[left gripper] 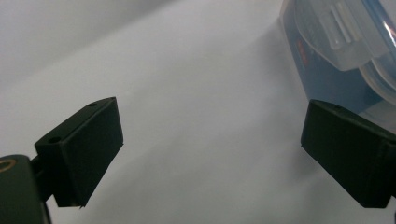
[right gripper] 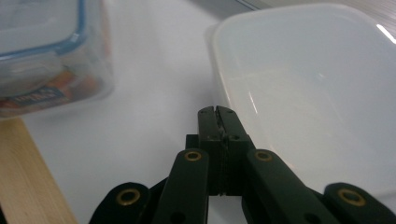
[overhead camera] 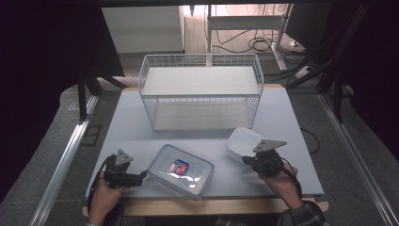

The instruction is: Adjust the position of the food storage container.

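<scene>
A: While the left gripper point(overhead camera: 141, 178) rests at the near left, how do its jaws stand?
B: Wide apart, nothing between them, just beside the lidded clear container point(overhead camera: 181, 170) with the blue seal.
A: And the right gripper point(overhead camera: 245, 160)?
B: Jaws pressed together, empty, at the near rim of the open white tub point(overhead camera: 242, 142), near right. The wire basket point(overhead camera: 201, 92) stands farther back.

the clear lidded box point(overhead camera: 181, 170) is showing a blue rim and a red-and-blue label. the open tub point(overhead camera: 243, 142) is looking milky white. the wire basket point(overhead camera: 201, 89) is gleaming white on the pale grey tabletop point(overhead camera: 282, 117), and both grippers are showing black.
</scene>
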Demonstrator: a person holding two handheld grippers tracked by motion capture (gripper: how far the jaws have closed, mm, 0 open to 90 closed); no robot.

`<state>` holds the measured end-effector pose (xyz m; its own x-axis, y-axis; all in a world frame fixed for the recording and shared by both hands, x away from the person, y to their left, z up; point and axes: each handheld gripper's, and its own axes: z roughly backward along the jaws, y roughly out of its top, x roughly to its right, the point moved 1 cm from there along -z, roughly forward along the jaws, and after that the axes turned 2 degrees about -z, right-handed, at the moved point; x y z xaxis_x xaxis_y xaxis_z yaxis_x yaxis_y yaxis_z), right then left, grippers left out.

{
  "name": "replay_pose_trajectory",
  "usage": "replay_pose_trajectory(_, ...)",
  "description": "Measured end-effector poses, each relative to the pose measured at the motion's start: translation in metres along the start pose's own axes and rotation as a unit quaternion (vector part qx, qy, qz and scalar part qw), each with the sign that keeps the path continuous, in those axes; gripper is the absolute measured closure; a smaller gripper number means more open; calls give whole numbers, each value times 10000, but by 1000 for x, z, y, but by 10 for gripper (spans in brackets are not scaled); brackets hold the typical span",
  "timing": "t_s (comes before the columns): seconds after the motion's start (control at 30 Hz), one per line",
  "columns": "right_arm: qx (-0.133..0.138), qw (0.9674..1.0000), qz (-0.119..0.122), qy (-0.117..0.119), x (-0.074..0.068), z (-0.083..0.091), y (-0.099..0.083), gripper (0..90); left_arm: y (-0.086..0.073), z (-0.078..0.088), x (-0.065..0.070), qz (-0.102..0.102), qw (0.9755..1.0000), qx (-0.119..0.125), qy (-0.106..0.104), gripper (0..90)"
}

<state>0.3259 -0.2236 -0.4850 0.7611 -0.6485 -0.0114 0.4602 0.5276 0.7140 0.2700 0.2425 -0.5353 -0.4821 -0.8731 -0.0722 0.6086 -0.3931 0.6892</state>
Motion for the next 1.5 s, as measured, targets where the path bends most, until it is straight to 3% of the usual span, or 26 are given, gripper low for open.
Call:
replay_pose_trajectory(0.2,-49,9995,-267,-181,19,10,-8,895,0,-1,0,4,10000,-5,-24,54)
replay_pose_trajectory(0.27,-146,9984,-408,-370,28,16,-10,895,0,-1,1,-20,10000,-2,-9,53)
replay_pose_trajectory(0.4,30,9981,-570,-236,29,22,-7,893,1,-1,0,9,10000,54,-27,53)
replay_pose_trajectory(0.5,252,9985,-476,-37,21,21,7,879,1,-1,-1,107,9999,95,-53,53)
replay_pose_trajectory(0.63,180,9995,-260,76,16,3,28,860,1,-1,-2,140,9998,102,-45,54)
replay_pose_trajectory(0.77,68,9999,-135,-4,17,-30,56,857,0,-2,-1,89,9999,59,-25,55)
replay_pose_trajectory(0.83,47,9999,-112,-35,17,-34,60,855,0,-2,-1,78,10000,54,-27,55)
replay_pose_trajectory(0.87,-31,9999,-97,-85,19,-47,68,854,0,-2,-1,63,10000,47,-22,56)
replay_pose_trajectory(0.97,-179,9996,-70,-207,23,-59,74,853,0,-2,-1,50,10000,56,-7,58)
replay_pose_trajectory(1.17,-275,9993,-165,-210,28,-62,73,879,0,-2,0,23,10000,39,-1,61)
replay_pose_trajectory(1.2,-278,9990,-157,-306,30,-58,70,880,1,-2,0,20,10000,44,-6,61)
replay_pose_trajectory(1.5,-295,9981,-340,-419,42,-37,50,887,1,-2,1,-22,10000,17,-3,62)
